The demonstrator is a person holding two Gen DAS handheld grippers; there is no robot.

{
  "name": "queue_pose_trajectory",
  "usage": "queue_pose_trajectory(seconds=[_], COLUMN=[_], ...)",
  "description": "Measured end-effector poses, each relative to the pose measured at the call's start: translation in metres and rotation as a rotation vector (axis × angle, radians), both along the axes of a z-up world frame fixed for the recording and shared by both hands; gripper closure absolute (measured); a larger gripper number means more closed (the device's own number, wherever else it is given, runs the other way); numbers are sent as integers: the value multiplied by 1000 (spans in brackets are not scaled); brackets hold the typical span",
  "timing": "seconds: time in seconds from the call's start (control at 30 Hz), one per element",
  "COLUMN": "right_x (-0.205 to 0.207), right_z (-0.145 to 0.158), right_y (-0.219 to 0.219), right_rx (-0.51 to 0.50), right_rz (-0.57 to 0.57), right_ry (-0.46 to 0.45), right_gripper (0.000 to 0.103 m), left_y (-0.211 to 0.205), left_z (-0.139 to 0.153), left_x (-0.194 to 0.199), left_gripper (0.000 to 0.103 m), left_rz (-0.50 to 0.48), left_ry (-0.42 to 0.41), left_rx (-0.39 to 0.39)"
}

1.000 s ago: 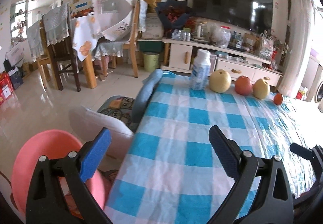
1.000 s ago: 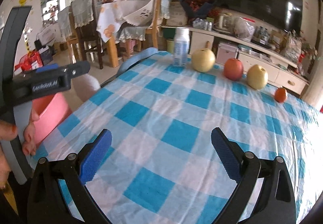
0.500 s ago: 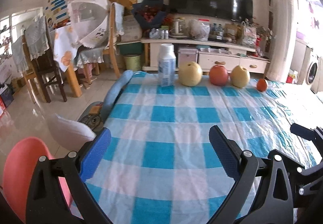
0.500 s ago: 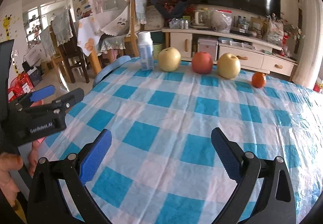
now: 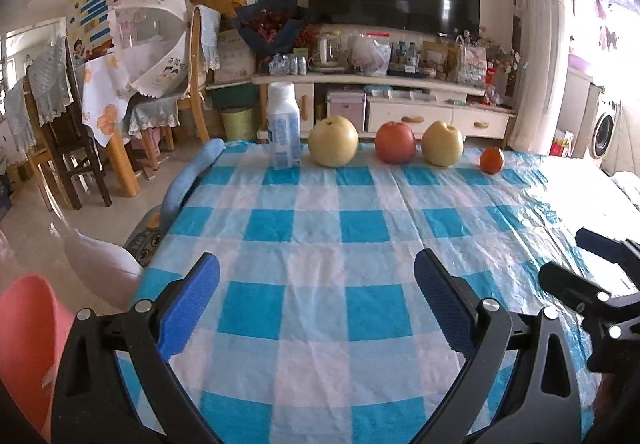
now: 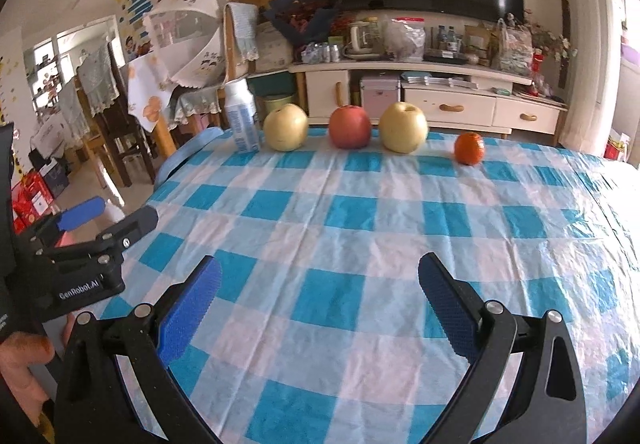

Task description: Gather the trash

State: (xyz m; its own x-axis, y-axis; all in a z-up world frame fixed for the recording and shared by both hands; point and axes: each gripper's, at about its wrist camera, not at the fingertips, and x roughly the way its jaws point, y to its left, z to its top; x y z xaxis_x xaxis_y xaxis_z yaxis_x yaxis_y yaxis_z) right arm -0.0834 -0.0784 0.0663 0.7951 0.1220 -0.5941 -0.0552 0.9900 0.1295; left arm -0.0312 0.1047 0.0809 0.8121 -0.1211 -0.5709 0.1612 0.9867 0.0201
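- Left hand-held gripper (image 5: 316,300): spread, empty; over the last second its view has swung from the desk's (image 5: 312,324) left edge to face the far row squarely.
- Milk carton (image 5: 283,125), the likeliest trash, stands upright at the far edge, left of the pear (image 5: 333,141).
- Right hand-held gripper (image 6: 319,302): spread, empty, now likewise squared up.
- Assessment: both aligned for approach; nothing held.
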Motion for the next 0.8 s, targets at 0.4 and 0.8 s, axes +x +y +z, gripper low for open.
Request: queue_pose_trajectory(seconds=[0.4,0.8], right_x=[-5,-7], right_z=[2,3], right_y=[-38,-69], right_rx=[22,33], right_rz=[-68,-120], right_ry=[-16,-20], right_gripper=[5,5], left_y=[-47,-76], left_z=[-9,-9], left_x=[-1,-4], left_gripper=[5,4], left_rz=[-58,-72], left_ry=[20,-3], left_rx=[49,39])
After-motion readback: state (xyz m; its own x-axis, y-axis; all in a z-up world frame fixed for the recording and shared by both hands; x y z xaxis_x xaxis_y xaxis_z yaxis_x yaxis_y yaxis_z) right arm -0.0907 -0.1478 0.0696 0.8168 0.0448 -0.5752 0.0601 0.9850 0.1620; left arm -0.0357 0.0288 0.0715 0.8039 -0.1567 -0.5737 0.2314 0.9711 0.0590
